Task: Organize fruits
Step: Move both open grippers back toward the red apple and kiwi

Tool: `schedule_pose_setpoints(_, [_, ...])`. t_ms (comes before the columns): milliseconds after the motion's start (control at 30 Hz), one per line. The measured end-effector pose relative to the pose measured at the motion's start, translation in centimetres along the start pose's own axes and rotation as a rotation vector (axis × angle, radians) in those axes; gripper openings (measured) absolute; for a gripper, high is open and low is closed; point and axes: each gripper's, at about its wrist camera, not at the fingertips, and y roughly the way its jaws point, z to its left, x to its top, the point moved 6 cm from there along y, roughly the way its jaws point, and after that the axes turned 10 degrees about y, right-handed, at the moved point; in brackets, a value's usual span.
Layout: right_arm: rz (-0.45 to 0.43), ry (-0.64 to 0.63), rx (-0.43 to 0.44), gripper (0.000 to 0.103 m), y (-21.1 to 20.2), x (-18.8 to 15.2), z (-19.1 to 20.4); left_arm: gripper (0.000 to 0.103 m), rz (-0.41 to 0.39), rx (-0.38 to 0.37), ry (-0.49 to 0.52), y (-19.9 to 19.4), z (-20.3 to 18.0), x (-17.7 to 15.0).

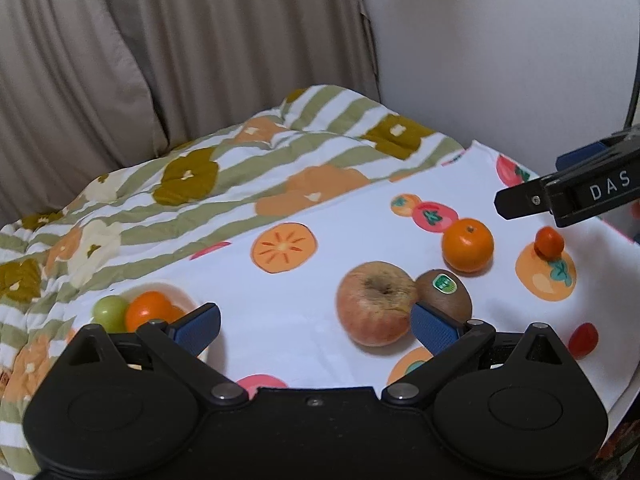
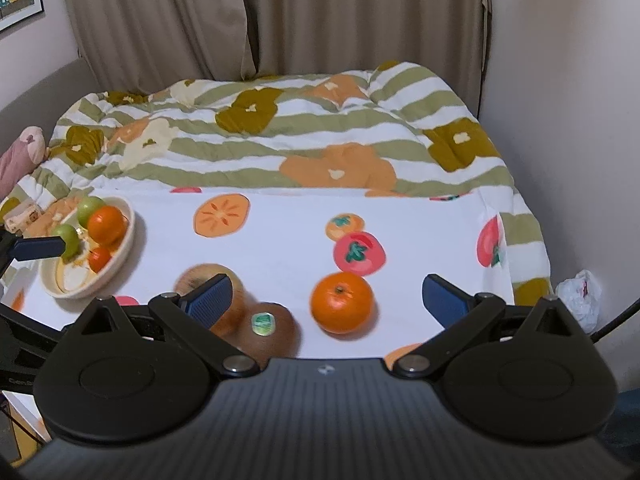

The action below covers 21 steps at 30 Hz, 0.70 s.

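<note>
In the left wrist view my left gripper is open and empty, low over the white fruit-print cloth. An apple lies by its right finger, touching a kiwi with a green sticker. An orange and a small tangerine lie farther right. A cream plate at the left holds a green fruit and an orange fruit. My right gripper is open and empty, with the orange between its fingers; the apple and kiwi sit by its left finger.
A small red fruit lies near the cloth's right edge. A striped floral quilt covers the bed behind. Curtains hang at the back, a white wall on the right. A plastic bag sits by the wall.
</note>
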Motion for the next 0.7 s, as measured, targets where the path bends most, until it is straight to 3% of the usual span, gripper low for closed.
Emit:
schedule_pose_setpoints(300, [0.044, 0.031, 0.019, 0.103, 3.4, -1.0, -2.3, 0.103, 0.08, -0.008, 0.116, 4.9, -3.4, -0.1])
schedule_pose_setpoints(700, [0.089, 0.062, 0.036, 0.103, 6.3, -1.7, -3.5, 0.098, 0.138, -0.011, 0.192, 8.7, -4.4, 0.0])
